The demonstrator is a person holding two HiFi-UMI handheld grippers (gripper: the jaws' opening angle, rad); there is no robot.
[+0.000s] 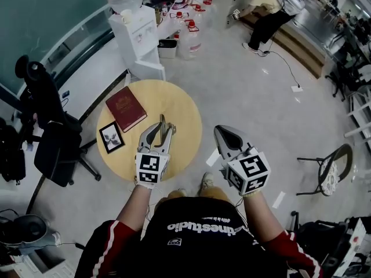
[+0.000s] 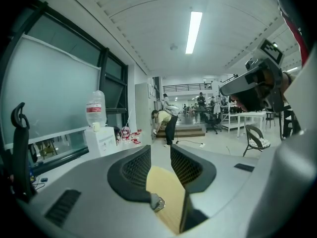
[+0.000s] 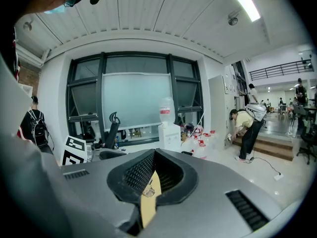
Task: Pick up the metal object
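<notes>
The left gripper (image 1: 159,133) is hovering, fingers (image 2: 133,170) spread, over the metal object (image 1: 166,122) on the desk (image 1: 185,112). The right gripper (image 1: 225,135) is holding its fingers pressed together. The object is probably rigid and slippery, so pinch its narrow middle.

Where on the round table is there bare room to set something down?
The round yellow table is bare on the right, from the left tool to the far rim. Crowded on the left: dark red book, black-framed picture.

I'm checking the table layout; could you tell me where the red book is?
In the head view, the red book lies on the round table, upper left, beside the framed picture.
</notes>
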